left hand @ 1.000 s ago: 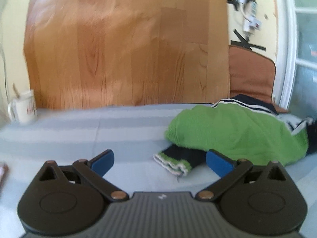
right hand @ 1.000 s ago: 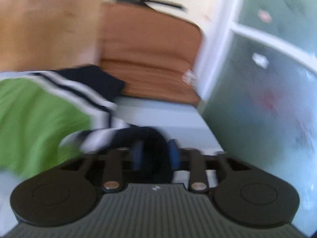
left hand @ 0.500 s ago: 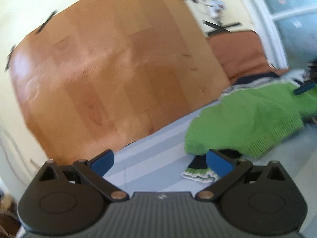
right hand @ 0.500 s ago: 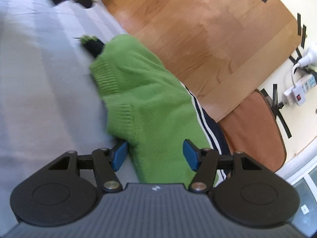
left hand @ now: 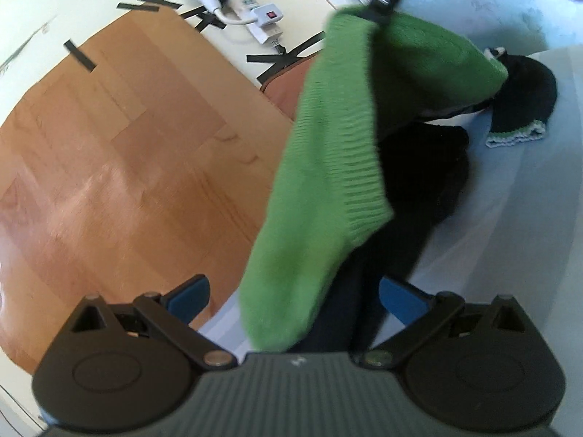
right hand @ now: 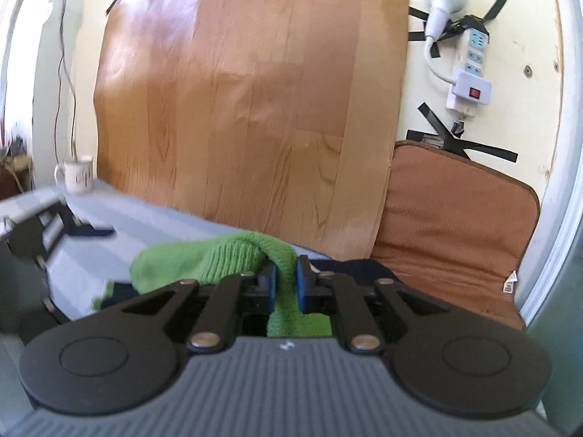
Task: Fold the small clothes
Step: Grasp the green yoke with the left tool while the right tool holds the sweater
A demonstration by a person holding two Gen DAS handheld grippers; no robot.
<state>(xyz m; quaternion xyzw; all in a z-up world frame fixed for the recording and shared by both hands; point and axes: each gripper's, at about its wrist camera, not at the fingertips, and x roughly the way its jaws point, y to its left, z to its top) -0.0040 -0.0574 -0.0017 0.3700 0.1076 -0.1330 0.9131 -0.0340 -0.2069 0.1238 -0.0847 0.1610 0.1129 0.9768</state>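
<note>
A small green knit sweater (left hand: 328,167) with dark navy sleeves and striped cuffs (left hand: 517,134) hangs lifted by one edge above the pale striped cloth surface (left hand: 510,218). My right gripper (right hand: 284,280) is shut on a fold of the green sweater (right hand: 233,255); it also shows in the left wrist view (left hand: 382,3), pinching the hem at the top. My left gripper (left hand: 291,295) is open, with the lower end of the hanging sweater between its blue pads, not clamped.
A wood-grain board (right hand: 247,91) leans on the wall behind the surface. A brown cushion (right hand: 455,211) stands at the right. A white power strip (right hand: 470,73) is taped to the wall. A white mug (right hand: 76,174) stands at the far left.
My right gripper has closed on the sweater's hem and lifted it off the surface. My left gripper has moved in under the hanging sweater, still open.
</note>
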